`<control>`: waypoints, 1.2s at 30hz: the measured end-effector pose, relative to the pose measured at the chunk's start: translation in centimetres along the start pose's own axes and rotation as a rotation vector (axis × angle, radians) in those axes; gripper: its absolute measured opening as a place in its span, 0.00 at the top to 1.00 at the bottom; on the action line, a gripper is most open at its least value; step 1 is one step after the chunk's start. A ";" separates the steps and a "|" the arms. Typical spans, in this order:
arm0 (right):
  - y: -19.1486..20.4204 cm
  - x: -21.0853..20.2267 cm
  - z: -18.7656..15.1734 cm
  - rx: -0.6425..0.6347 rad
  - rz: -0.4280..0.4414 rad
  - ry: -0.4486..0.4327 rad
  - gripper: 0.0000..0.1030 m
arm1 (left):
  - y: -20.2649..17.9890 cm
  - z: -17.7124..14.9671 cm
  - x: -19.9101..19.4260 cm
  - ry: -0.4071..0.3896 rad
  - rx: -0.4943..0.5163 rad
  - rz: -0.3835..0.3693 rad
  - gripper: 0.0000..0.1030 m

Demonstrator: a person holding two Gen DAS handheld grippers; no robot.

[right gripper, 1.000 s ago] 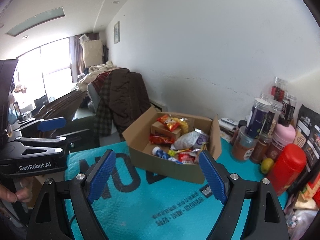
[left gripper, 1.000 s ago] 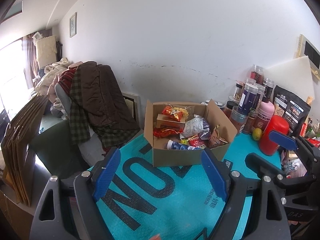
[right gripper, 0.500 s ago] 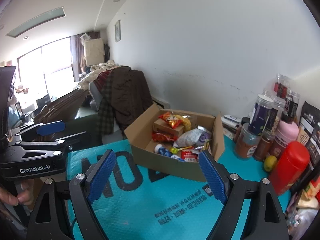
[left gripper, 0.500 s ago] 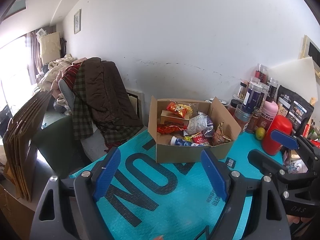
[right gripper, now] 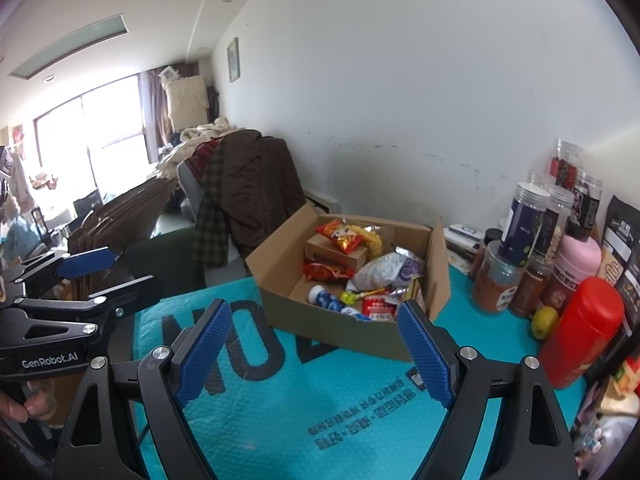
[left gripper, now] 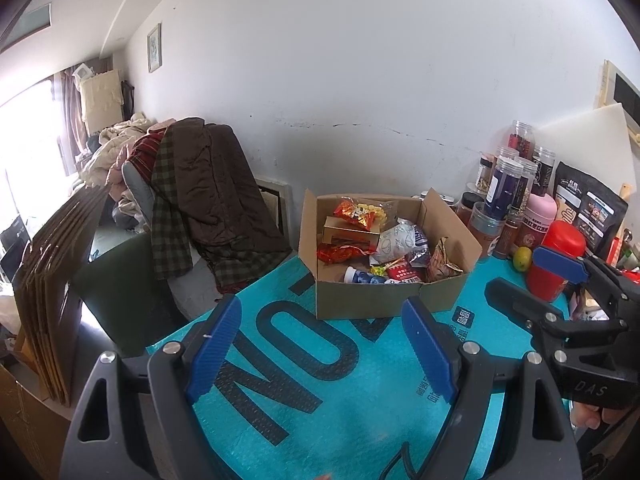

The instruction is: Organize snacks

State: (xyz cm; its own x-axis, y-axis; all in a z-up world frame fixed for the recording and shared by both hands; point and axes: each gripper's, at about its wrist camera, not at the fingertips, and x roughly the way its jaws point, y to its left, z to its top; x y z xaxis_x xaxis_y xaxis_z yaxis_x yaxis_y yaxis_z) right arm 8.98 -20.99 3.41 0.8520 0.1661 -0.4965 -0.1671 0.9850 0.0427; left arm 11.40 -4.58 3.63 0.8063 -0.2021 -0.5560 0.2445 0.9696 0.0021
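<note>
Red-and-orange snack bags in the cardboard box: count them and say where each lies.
2 visible: one snack bag atop the small brown carton at the cardboard box back, another just in front of it. Others may be buried.

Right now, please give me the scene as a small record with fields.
surface: teal mat
container: open cardboard box holding mixed snack packets
beside box: jars, red bottle, small yellow-green fruit
left gripper: open, empty, above mat
right gripper: open, empty, facing box
</note>
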 end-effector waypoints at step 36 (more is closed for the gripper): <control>0.8 0.4 -0.3 -0.012 0.023 0.022 0.16 | 0.7 -1.0 0.0 0.065 0.004 -0.023 0.20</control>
State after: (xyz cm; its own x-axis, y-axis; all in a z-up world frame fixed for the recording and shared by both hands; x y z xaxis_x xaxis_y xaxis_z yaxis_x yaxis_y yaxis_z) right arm 9.08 -20.17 2.96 0.8371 0.1871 -0.5141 -0.1920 0.9804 0.0441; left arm 11.02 -3.81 2.81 0.7637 -0.2143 -0.6089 0.2643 0.9644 -0.0079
